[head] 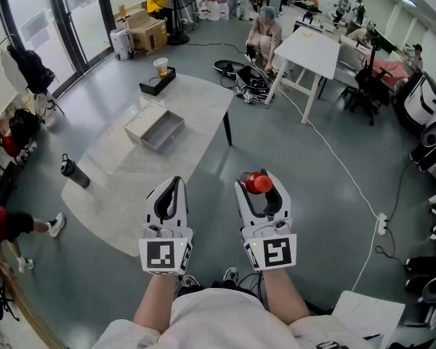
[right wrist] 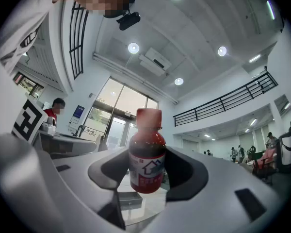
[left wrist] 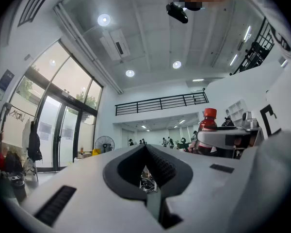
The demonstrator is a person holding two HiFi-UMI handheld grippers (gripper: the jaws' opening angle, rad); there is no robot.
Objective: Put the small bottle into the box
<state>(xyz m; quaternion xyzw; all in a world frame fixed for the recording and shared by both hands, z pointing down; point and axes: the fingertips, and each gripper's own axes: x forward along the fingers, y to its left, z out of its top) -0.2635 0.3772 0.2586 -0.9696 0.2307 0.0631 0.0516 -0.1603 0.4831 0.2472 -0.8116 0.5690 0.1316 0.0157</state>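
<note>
The small bottle, dark red with a red cap and a white label, stands upright between the jaws of my right gripper, which is shut on its body. I hold it in the air close to my body, above the floor. In the left gripper view the bottle shows at the right. My left gripper is beside it, shut with nothing in it. The box, grey and open, lies on the pale table ahead of both grippers and to the left.
A black tray with a cup of drink sits at the table's far end, and a dark flask at its left edge. A white desk, seated people and chairs fill the back right. A white cable runs over the floor.
</note>
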